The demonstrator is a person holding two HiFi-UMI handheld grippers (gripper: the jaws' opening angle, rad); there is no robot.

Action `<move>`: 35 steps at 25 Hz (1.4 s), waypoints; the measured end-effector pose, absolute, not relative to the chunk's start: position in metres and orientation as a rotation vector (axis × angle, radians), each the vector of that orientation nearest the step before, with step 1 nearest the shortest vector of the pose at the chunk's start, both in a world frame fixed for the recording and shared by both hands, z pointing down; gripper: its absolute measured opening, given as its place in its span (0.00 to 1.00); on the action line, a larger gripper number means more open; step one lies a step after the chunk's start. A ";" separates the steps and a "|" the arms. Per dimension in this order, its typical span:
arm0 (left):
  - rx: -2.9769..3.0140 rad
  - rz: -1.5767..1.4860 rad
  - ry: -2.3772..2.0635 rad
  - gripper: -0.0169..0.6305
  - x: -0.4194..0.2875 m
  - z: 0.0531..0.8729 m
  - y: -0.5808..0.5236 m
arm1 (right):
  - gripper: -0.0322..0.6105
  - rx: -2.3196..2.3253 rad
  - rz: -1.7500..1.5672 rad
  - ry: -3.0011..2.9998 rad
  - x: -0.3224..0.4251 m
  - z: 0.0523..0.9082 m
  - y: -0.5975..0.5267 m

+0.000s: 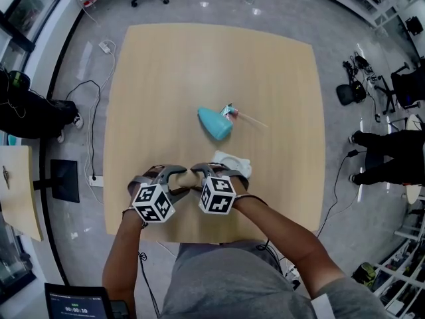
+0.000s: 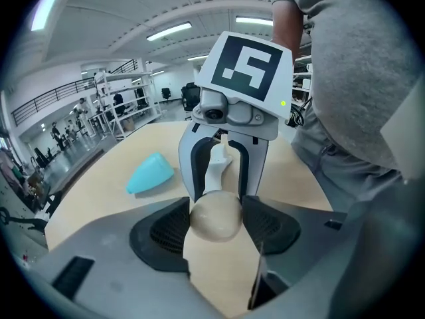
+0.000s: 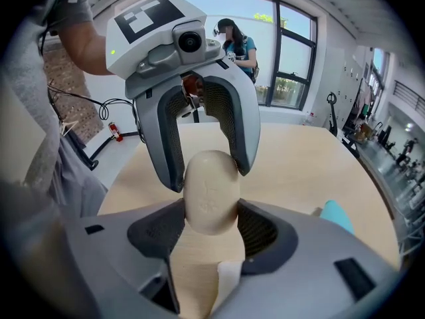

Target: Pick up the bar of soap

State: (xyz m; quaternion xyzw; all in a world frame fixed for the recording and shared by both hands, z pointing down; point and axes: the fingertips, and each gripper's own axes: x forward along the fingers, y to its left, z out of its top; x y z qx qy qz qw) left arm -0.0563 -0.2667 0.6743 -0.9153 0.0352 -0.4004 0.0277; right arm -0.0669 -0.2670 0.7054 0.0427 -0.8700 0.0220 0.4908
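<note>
Gripping 1 bar of soap (image 3: 211, 191) with 2 grippers at once, over the 6 o'clock edge of the wooden table (image 1: 279, 78); left gripper (image 2: 216, 219) fingers pinching 1 end, right gripper (image 3: 211, 224) fingers pinching the other; teal wedge (image 1: 214, 123) at table centre, white dish (image 1: 236, 161) at 1 o'clock, just beside the grippers.

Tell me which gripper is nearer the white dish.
Right. The right gripper sits directly beside the white dish; the left gripper is beyond it, on the side away from the dish. Both grippers clamp the bar of soap.
</note>
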 end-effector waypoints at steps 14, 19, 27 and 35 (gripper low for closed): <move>-3.098 -1.206 0.197 0.41 -0.070 0.723 -0.253 | 0.43 -0.012 0.020 -1.993 -0.072 0.741 -0.248; -3.121 -1.230 0.222 0.41 -0.072 0.731 -0.251 | 0.43 -0.047 0.012 -1.956 -0.074 0.748 -0.247; -3.136 -1.234 0.248 0.41 -0.074 0.742 -0.246 | 0.43 -0.058 -0.001 -1.943 -0.076 0.758 -0.242; -3.146 -1.239 0.248 0.41 -0.075 0.746 -0.243 | 0.43 -0.048 -0.003 -1.939 -0.077 0.760 -0.240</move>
